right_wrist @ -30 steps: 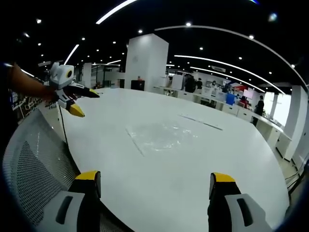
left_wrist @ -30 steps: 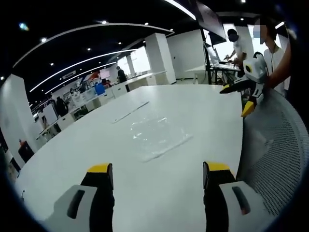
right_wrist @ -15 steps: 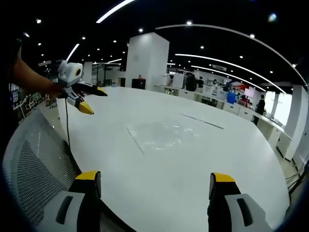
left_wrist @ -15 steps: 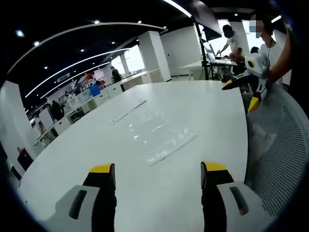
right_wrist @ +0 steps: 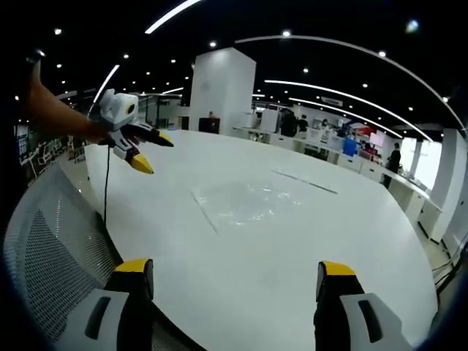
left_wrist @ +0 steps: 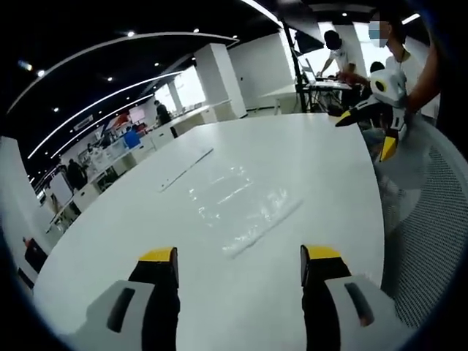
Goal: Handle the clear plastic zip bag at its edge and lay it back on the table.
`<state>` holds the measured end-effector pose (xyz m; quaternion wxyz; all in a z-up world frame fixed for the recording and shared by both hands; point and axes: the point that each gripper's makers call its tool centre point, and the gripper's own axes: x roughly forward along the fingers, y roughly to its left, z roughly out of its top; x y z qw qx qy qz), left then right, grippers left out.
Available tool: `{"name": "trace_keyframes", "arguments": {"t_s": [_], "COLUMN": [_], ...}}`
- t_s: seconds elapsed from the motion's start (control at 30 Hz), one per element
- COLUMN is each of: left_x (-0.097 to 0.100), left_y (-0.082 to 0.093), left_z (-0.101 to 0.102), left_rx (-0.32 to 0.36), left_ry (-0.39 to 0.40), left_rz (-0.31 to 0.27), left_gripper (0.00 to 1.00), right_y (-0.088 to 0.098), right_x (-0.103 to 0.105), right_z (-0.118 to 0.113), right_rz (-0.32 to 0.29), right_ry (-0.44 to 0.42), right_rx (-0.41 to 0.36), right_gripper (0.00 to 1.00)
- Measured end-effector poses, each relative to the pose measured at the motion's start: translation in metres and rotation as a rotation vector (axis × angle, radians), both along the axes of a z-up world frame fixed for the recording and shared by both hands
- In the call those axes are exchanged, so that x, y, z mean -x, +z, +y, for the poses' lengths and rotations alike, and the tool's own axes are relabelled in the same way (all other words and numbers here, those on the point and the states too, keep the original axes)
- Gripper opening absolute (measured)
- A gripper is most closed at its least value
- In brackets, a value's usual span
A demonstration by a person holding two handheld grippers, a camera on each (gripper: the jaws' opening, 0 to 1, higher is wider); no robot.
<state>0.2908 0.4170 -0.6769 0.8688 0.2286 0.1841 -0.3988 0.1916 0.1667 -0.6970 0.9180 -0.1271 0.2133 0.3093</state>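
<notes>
Two grippers hover over a large white table point(left_wrist: 292, 153), both with jaws spread wide and nothing between them; in the left gripper view the left gripper point(left_wrist: 239, 257) sits at the bottom edge, the clear plastic zip bag point(left_wrist: 238, 207) lies flat on the tabletop ahead of it, and the right gripper point(left_wrist: 376, 110) hangs in the air at the far right, over the table's edge; in the right gripper view the left gripper point(right_wrist: 150, 151) is held aloft at the left, beside a mesh chair back point(right_wrist: 51, 248); the bag point(right_wrist: 245, 203) lies mid-table, well apart from both; the right gripper point(right_wrist: 238, 281) frames the bottom.
</notes>
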Motion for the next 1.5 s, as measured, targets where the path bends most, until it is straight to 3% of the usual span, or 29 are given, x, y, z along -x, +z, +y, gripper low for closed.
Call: {"name": "trace_keyframes", "arguments": {"t_s": [1.5], "left_x": [-0.028], "left_y": [-0.039], "left_z": [-0.021], "left_rx": [-0.175], "left_ry": [-0.212], "left_rz": [0.038], "left_gripper": [0.5], "right_y": [-0.002], "right_x": [0.001], "right_z": [0.0], "right_rz": [0.009], "right_ry": [0.001], "right_rx": [0.01], "right_gripper": [0.91]}}
